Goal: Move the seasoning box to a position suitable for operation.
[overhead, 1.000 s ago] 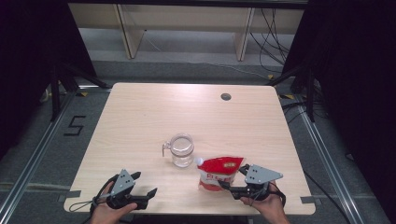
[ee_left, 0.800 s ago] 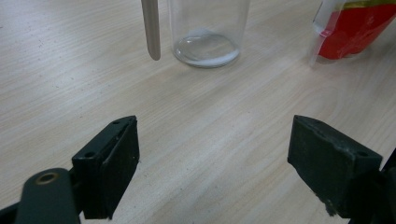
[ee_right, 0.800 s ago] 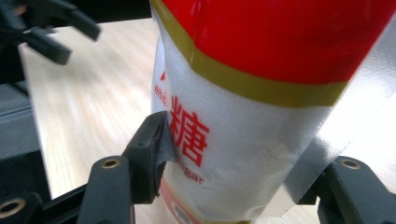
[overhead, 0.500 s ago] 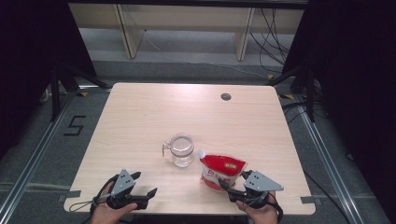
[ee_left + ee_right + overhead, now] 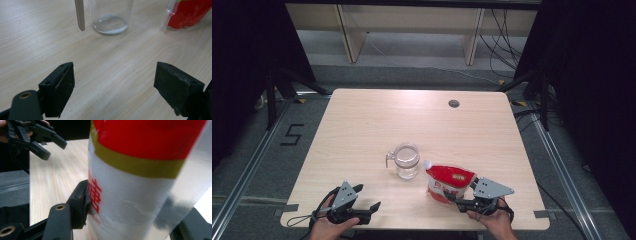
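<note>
glass jug (image 5: 405, 161) mid-table, far half open

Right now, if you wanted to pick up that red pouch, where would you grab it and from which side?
Probably by the lower body of the red pouch, coming level from the person's edge of the table, as the right gripper does. The pouch is soft and bulging, with its white spout leaning toward the glass jug, so squeezing the broad faces low down should hold best.

Lab recording bay: black curtains (image 5: 242, 60), floor rails (image 5: 247, 170), loose cables (image 5: 502, 35).
</note>
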Tool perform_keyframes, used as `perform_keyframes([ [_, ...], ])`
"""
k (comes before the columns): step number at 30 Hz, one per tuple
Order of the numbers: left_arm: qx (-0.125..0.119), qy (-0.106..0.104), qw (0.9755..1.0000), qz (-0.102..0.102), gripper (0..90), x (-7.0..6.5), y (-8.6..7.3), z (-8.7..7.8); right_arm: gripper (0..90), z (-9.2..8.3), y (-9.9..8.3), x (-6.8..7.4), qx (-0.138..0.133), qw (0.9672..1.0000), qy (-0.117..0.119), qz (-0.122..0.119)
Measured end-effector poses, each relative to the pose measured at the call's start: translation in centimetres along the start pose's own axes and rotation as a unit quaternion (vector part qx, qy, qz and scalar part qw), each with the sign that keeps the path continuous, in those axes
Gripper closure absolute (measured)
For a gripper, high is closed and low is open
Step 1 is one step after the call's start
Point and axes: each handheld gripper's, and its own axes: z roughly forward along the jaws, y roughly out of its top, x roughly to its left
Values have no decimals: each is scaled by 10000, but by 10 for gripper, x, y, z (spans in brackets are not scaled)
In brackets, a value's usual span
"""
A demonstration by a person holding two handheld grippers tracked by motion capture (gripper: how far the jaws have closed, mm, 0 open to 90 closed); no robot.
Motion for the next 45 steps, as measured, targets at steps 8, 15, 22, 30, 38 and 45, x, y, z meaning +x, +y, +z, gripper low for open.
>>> perform_keyframes([
  [8,6,-3,10000,7,165,0,0,0,446,-2,1,-2,89,9989,-462,60],
  [15,11,5,9999,147,166,2,1,-1,449,-3,-1,-14,-9,9966,-821,-16],
  [22,-40,2,10000,36,168,0,1,-1,452,-6,-2,-26,45,9945,-1046,4],
  [30,-31,-1,10000,31,172,0,1,-1,456,-13,-4,-40,55,9907,-1360,89],
  [38,-42,16,9998,175,176,1,1,-1,458,-15,-5,-44,45,9898,-1424,-38],
  [45,-26,50,10000,77,176,-1,1,-2,458,-15,-4,-43,66,9898,-1426,28],
])
